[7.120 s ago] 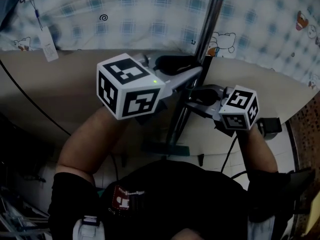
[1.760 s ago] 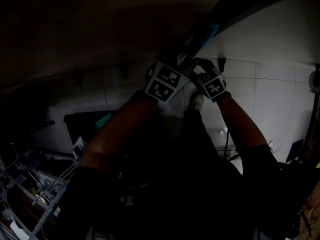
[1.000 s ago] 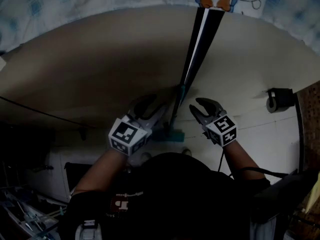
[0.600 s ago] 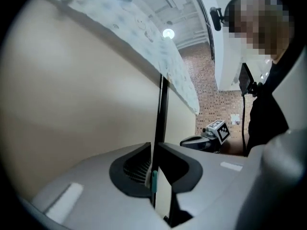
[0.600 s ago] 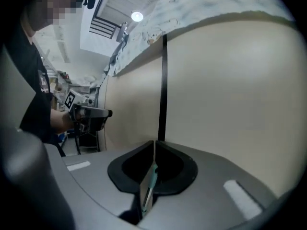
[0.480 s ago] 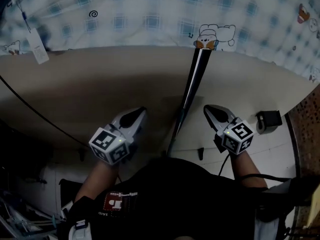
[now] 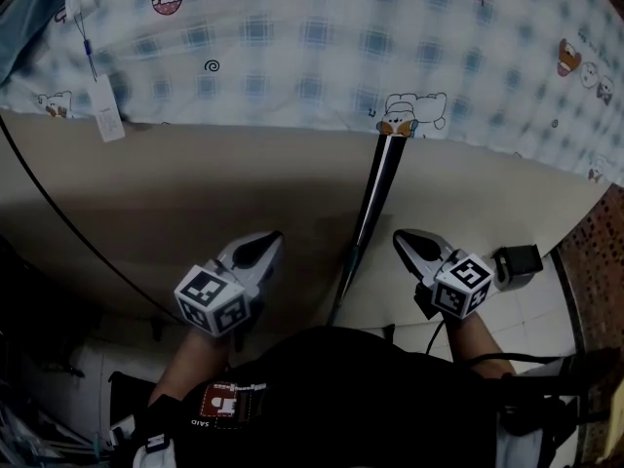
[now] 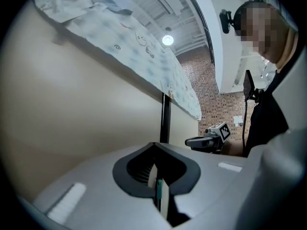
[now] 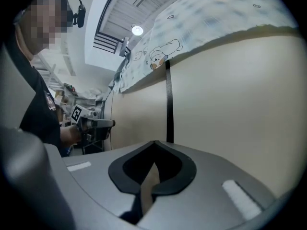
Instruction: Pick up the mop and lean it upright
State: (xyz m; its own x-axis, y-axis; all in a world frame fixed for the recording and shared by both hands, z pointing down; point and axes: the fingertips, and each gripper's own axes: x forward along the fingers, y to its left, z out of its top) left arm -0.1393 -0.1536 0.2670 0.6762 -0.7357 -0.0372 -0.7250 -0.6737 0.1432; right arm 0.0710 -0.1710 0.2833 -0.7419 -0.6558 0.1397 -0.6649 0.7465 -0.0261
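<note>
A beige panel (image 7: 195,183) under a checked cloth (image 7: 312,57) bears the mop (image 7: 375,188), which leans upright between the grippers and touches neither. The left gripper (image 7: 265,242) has just closed its jaws together on nothing; the right gripper (image 7: 406,240) has its jaws pressed together, empty.

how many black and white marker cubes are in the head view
2: one black-and-white marker cube on the left gripper, left of the dark mop handle; the other on the right gripper, right of it. None seems hidden.
</note>
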